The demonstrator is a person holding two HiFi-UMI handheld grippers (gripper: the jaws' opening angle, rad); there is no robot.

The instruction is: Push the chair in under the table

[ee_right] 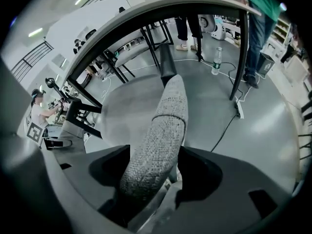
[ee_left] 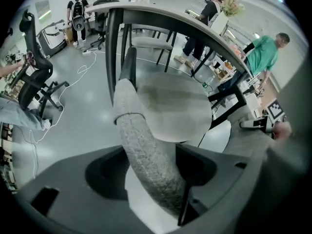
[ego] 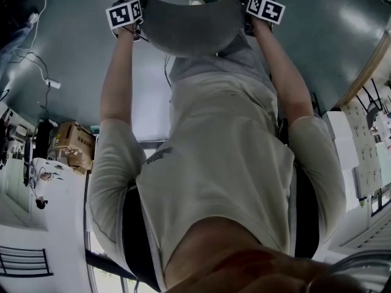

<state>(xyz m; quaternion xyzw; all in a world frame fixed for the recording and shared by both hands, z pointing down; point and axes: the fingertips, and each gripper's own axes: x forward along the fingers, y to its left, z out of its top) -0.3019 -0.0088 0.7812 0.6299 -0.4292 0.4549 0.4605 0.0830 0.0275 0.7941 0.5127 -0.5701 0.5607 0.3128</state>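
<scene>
The chair [ego: 183, 26] is grey fabric with a curved backrest rim and a round seat [ee_left: 178, 106]. It stands before the table [ee_left: 195, 26], with the seat partly beneath the tabletop. My left gripper [ee_left: 153, 179] straddles the left part of the backrest rim [ee_left: 144, 150], its jaws wide and open around it. My right gripper [ee_right: 156, 179] straddles the right part of the rim [ee_right: 158, 140] the same way, open. In the head view both grippers [ego: 129, 26] [ego: 259, 17] sit at the chair's top edge, at arm's length. The fingertips are hidden there.
Black table legs [ee_left: 113, 52] [ee_right: 239, 57] flank the seat. A cable [ee_right: 226, 123] and a bottle [ee_right: 216, 62] lie on the floor to the right. A black office chair [ee_left: 34, 77] stands left. People stand beyond the table [ee_left: 263, 57]. Cardboard boxes [ego: 73, 142] sit behind me.
</scene>
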